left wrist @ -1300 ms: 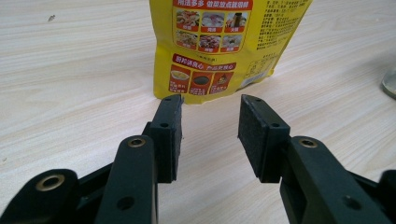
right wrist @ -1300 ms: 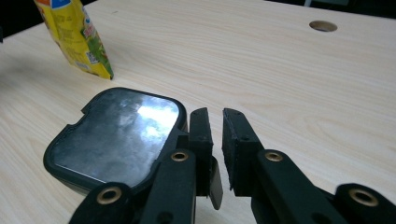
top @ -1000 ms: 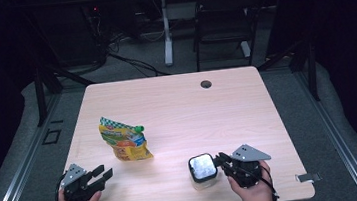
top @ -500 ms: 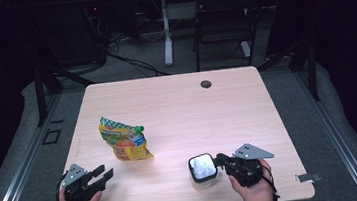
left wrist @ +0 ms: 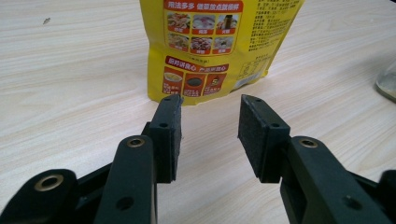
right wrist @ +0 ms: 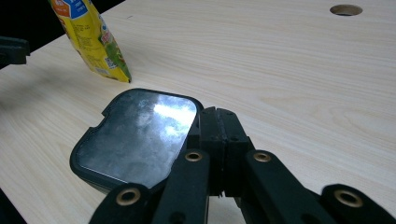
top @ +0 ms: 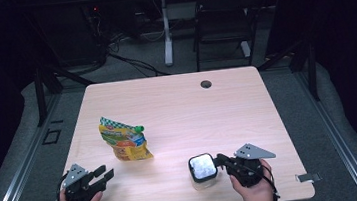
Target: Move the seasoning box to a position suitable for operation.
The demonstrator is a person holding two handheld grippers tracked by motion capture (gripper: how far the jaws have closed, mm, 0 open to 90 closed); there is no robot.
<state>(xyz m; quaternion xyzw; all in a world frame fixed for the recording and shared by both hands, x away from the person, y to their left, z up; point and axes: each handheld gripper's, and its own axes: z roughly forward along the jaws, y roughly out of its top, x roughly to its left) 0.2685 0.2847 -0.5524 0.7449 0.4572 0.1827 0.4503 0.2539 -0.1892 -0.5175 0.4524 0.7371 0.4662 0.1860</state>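
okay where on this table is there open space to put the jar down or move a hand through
The far half of the table is bare from the yellow pouch across to the right edge, apart from the cable hole. The wood between the pouch and the lidded jar is also free. It is tightest at the near edge, around the left tool and right tool.

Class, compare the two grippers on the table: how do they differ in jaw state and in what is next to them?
The left gripper has its jaws apart and holds nothing, while the right gripper has its jaws pressed together. The left gripper points at the yellow pouch without touching it; the right gripper sits at the rim of the black-lidded container. Both are hand-held, low over the table's near edge.
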